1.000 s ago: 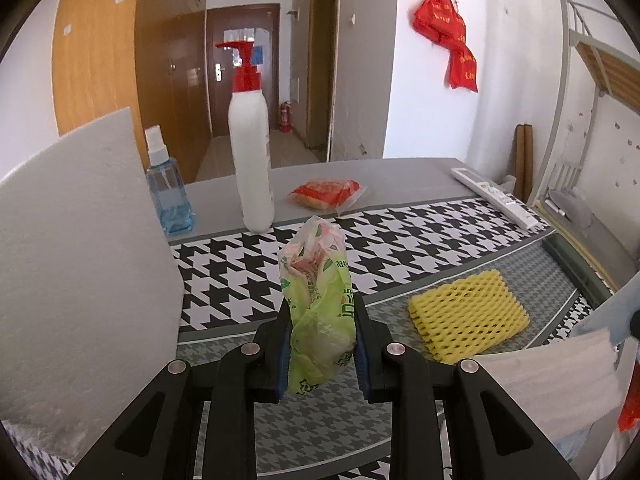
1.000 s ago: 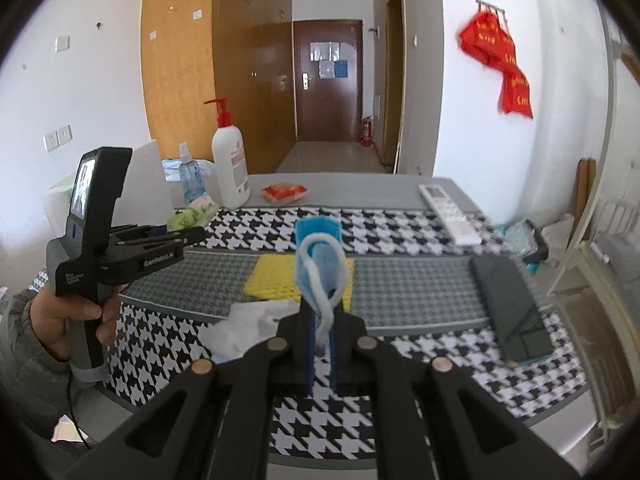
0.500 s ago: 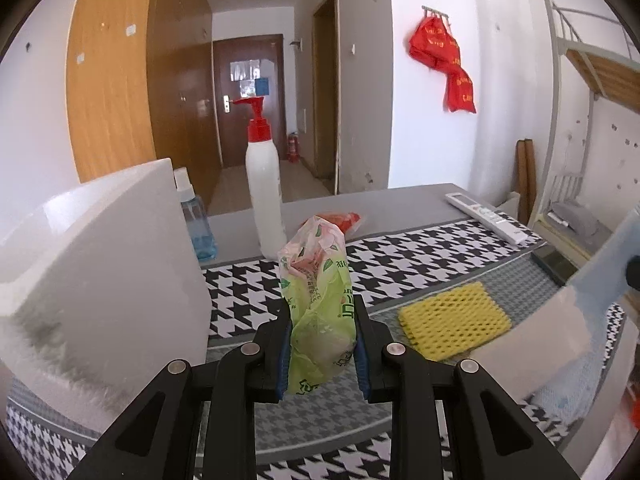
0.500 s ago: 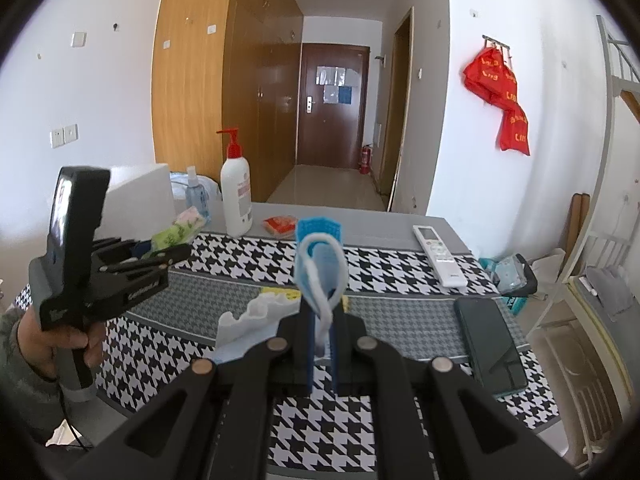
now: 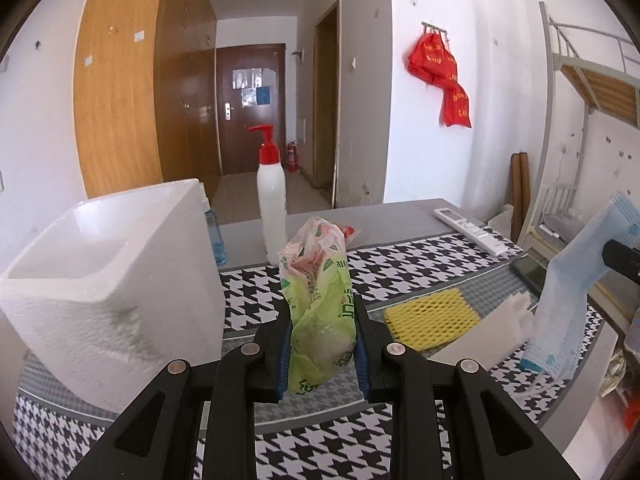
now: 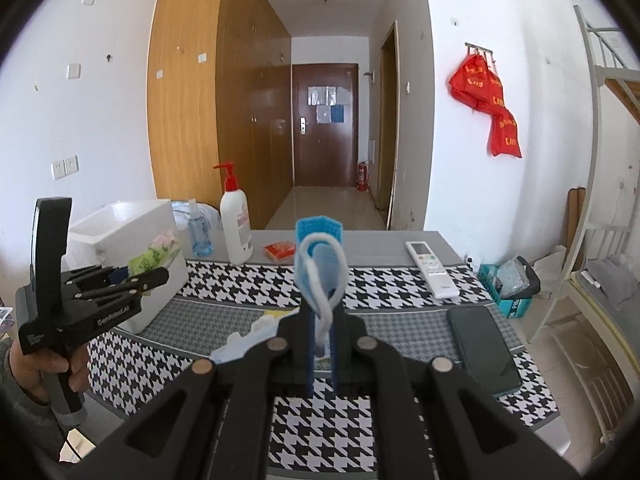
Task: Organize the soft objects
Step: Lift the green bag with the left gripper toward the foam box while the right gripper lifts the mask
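Two grippers loaded, both held above the table (image 6: 400,240).

Left gripper (image 5: 322,344) is clamped on a green tissue pack (image 5: 320,300); the pack is pinched upright between the blue pads, its top sticking out past the fingertips, just right of the white foam box (image 5: 116,280), which is seen open-topped at the table's left end. Right gripper (image 6: 322,344) is pressed together on a blue mask (image 6: 320,256); the mask's body hangs below it, white ear loop draped over the front. A yellow foam net (image 5: 432,318) and a white foam sheet (image 5: 484,332) are left lying on the grey strip of the houndstooth cloth (image 5: 400,272). Pump bottle (image 6: 236,224), spray bottle (image 6: 199,232), red packet (image 6: 280,250), remote (image 6: 432,268) and phone (image 6: 480,344) are also seen on the table.
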